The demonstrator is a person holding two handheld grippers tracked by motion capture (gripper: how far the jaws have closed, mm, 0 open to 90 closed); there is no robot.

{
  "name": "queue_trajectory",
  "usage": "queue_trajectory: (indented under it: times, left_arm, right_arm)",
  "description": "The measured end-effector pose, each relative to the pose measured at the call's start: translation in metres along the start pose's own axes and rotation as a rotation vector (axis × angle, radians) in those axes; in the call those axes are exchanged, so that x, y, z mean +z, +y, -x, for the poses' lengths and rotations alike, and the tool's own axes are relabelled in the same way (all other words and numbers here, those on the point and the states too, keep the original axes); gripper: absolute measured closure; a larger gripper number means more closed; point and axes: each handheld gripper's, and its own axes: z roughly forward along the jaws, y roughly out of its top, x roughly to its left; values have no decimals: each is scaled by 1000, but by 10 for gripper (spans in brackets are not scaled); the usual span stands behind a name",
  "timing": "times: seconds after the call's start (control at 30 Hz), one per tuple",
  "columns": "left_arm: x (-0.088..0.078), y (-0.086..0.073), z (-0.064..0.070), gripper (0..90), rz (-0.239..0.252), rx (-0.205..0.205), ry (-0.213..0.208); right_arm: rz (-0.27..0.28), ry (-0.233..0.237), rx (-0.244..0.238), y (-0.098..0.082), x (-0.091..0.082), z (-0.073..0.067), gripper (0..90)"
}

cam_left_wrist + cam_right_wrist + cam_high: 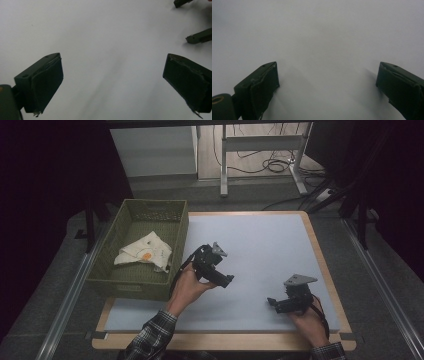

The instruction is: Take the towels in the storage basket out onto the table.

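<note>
A: Looking down from the high view, the cloth (145, 253) lies crumpled in the green basket (101, 270) at the desk's (260, 250) left edge. The left gripper (226, 281) hovers just beside the basket, the right gripper (271, 302) well apart, near the front.

B: Risk?

A: Reaching in, the left one could knock the basket's near wall and shove it off the edge.

B: And the left gripper view?

A: Jaws spread wide, holding nothing, above bare desk; the other gripper's tips poke in at the top corner, cut off.

B: The right gripper view?

A: Jaws wide apart too, empty. Blurred surface, no cloth, so aiming from here is guesswork.
</note>
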Motion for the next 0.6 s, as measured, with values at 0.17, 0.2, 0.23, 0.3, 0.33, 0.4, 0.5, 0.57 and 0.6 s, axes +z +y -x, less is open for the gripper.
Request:
queue_trajectory:
  times: [0.17,0.2,0.23,0.3,0.33,0.4,0.5,0.57,0.6]
  left_arm:
    - [-9,10,-14,26,-9,-14,0]
    - [-10,12,-17,26,-14,-13,2]
    - [-12,14,-19,24,-13,-17,3]
    - [-15,17,-25,22,-14,-16,3]
    - [-17,18,-28,22,-12,-18,5]
    - [-21,20,-33,22,-11,-18,10]
    - [-26,22,-41,17,-21,-22,18]
    - [-29,23,-47,16,-26,-24,32]
    - [-30,23,-51,16,-29,-26,37]
  right_arm:
    - [0,0,-2,0,0,0,44]
    - [0,0,-1,0,0,0,44]
    - [2,0,0,0,0,0,44]
    - [2,0,0,0,0,0,44]
    - [2,0,0,0,0,0,44]
    - [2,0,1,0,0,0,44]
    - [2,0,0,0,0,0,44]
    - [2,-1,0,0,0,0,44]
    - [2,0,0,0,0,0,44]
